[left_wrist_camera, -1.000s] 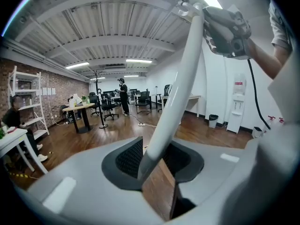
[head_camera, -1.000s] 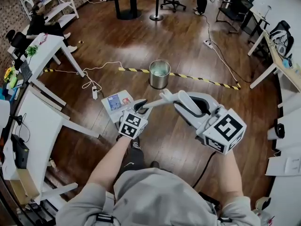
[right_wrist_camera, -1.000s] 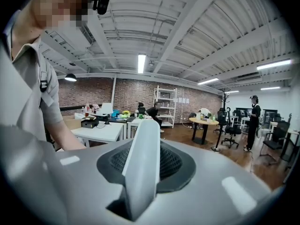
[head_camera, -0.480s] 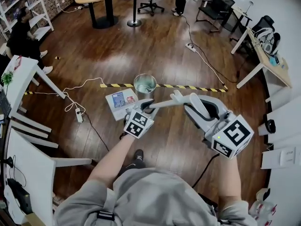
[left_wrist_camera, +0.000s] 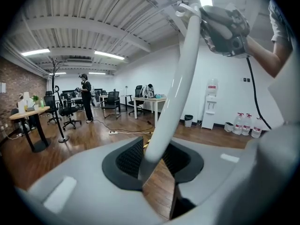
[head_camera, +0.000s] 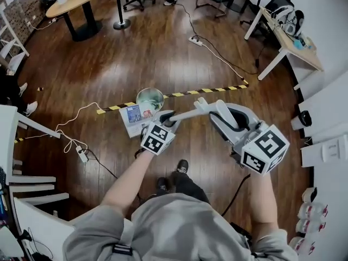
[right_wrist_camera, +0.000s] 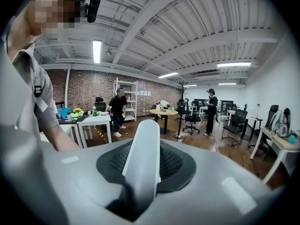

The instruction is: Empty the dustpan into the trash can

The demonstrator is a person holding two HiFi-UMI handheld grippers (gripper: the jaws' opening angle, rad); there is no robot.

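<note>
Both claws were closed on the long white plastic handle [head_camera: 186, 113] of the dustpan. The left claw [head_camera: 166, 119] gripped it low and the right claw [head_camera: 211, 110] near its top end. The white flat pan [head_camera: 128, 125], with a colourful printed sheet [head_camera: 138, 115] in it, hung left of centre, just beside the round shiny metal trash can [head_camera: 150, 98] on the wooden floor [head_camera: 109, 64]. The carrying step seemed nearly done. Next, the pan probably had to come over the can's mouth and be tipped.

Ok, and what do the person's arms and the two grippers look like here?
The left gripper and right gripper are light grey moulded shells with dark ribbed pads. Each carries a white cube with black square markers, one on the left and one on the right. A black cable trails from the right one. The person wears a grey short-sleeved shirt, with forearms bare.
</note>
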